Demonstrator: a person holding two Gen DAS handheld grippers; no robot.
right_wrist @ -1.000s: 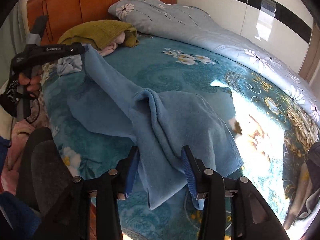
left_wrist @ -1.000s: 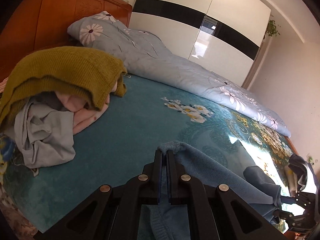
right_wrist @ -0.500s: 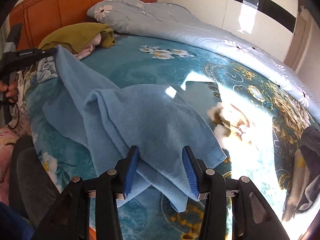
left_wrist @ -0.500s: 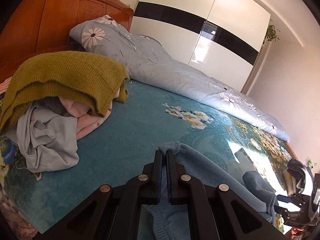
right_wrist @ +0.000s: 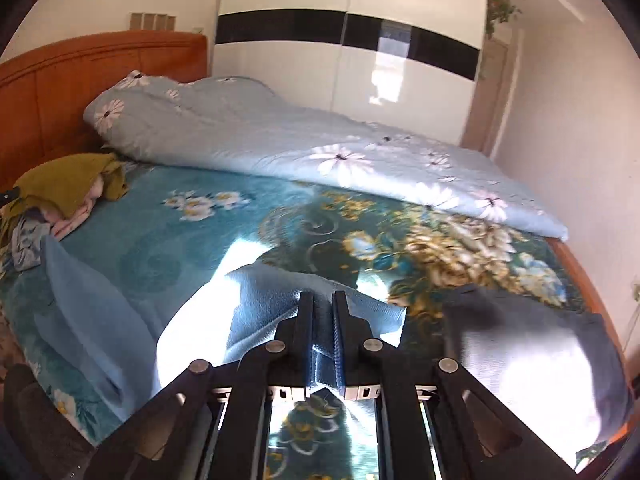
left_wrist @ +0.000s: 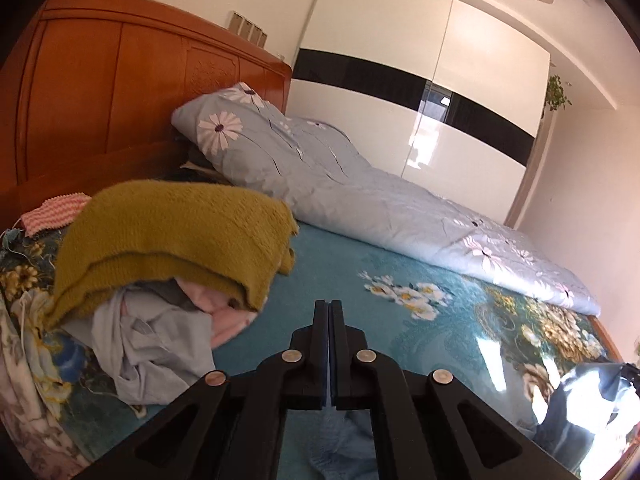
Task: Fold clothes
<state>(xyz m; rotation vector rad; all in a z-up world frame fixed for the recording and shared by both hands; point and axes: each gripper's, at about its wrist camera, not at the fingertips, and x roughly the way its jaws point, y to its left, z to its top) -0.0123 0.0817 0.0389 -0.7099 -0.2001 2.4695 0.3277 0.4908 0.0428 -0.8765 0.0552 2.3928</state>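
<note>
Teal floral bedspread (right_wrist: 192,264). Left gripper (left_wrist: 329,312) clamped on blue garment (right_wrist: 256,300); right gripper (right_wrist: 323,300) closing on its edge. Shallow bite risks slippage when lifted.

The bed (right_wrist: 168,256) has a teal flowery cover. A pile of clothes (left_wrist: 160,264) lies left of the tools, a pale quilt (right_wrist: 280,140) beyond them – a blue towel (right_wrist: 256,300) right under them.

I see a light blue towel (right_wrist: 264,304) on a teal bedspread (right_wrist: 168,248) with gold and white flowers, an olive-green knit (left_wrist: 176,232), and a pale blue daisy-print quilt (left_wrist: 360,200).
</note>
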